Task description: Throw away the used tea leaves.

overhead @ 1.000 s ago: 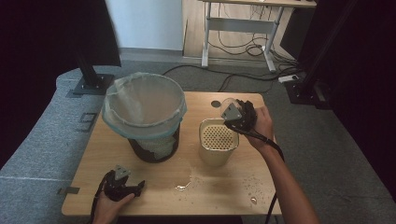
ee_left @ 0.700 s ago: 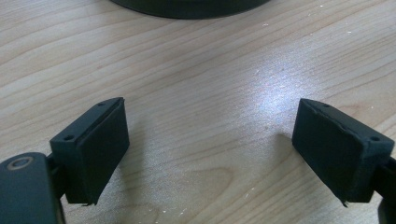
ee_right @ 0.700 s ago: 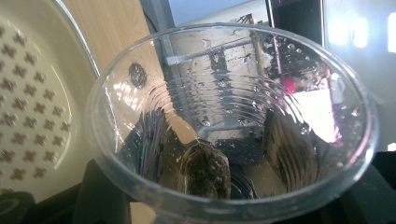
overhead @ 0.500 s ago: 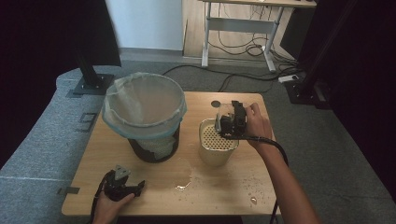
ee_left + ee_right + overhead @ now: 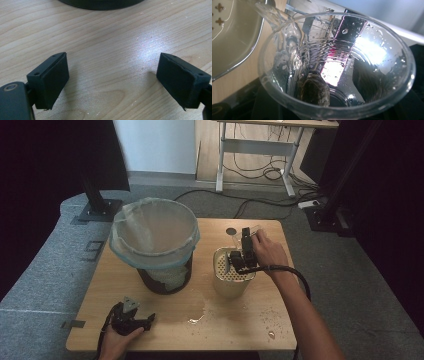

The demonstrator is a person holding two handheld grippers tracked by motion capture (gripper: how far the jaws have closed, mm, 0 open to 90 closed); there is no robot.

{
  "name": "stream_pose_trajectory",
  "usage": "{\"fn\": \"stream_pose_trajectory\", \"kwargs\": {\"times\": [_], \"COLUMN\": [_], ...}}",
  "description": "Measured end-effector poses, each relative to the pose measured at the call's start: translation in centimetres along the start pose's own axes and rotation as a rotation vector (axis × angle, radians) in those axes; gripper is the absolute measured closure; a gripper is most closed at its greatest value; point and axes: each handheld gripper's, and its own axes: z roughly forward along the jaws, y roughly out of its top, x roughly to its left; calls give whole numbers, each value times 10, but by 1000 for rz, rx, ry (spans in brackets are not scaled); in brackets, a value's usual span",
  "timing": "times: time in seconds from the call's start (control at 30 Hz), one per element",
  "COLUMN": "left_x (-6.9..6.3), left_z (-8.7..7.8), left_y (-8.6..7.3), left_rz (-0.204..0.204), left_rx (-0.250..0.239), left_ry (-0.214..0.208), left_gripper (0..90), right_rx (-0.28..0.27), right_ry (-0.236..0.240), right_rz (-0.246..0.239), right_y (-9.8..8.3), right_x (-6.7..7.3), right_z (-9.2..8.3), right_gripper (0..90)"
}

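My right gripper [image 5: 243, 256] is shut on a clear plastic cup [image 5: 337, 62], tilted over a cream container [image 5: 231, 287] that has a perforated strainer top [image 5: 229, 37]. Water [image 5: 270, 13] runs from the cup's lip toward the strainer, and a dark wet lump [image 5: 314, 91] sits low inside the cup. At the table's front left, my left gripper [image 5: 146, 320] rests on the wood. Its jaws [image 5: 112, 80] stand wide open with nothing between them.
A black bin [image 5: 165, 277] lined with a pale plastic bag [image 5: 150, 227] stands left of the container. A small puddle [image 5: 197, 315] and scattered drops [image 5: 270, 332] lie on the wooden table [image 5: 100, 285]. Desk legs and cables are on the floor beyond.
My right gripper has come left and down with the cup, from beside the container to over its strainer top, tipping it further. The left gripper has stayed put.
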Motion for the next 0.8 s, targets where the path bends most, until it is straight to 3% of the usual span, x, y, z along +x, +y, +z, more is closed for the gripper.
{"fn": "stream_pose_trajectory", "kwargs": {"times": [0.07,0.13,0.17,0.2,0.23,0.27,0.33,0.47,0.57,0.67,0.73,0.8], "left_x": [0,0,0,0,0,0,0,0,0,0,0,0], "left_z": [0,0,0,0,0,0,0,0,0,0,0,0], "left_y": [0,0,0,0,0,0,0,0,0,0,0,0], "left_rz": [0,1,0,1,1,2,1,3,4,4,5,5], "left_rx": [0,1,0,0,1,1,1,1,0,-1,0,0], "left_ry": [0,0,0,0,0,0,-1,-2,-2,-3,-4,-3], "left_gripper": [105,105,105,106,106,106,105,106,106,106,106,106], "right_rx": [0,2,2,8,18,18,41,36,26,9,17,6], "right_ry": [-11,-33,-33,-52,-60,-60,-76,-95,-144,-156,-157,-156], "right_rz": [-43,-124,-124,-197,-226,-226,-290,-429,-539,-535,-599,-589], "right_y": [3,7,7,9,10,10,13,22,28,31,31,32], "right_x": [1,2,2,2,2,2,3,6,7,6,9,9], "right_z": [0,0,0,0,0,0,1,1,-1,-3,-3,-4], "right_gripper": [403,404,404,404,404,404,405,407,410,413,413,413]}}
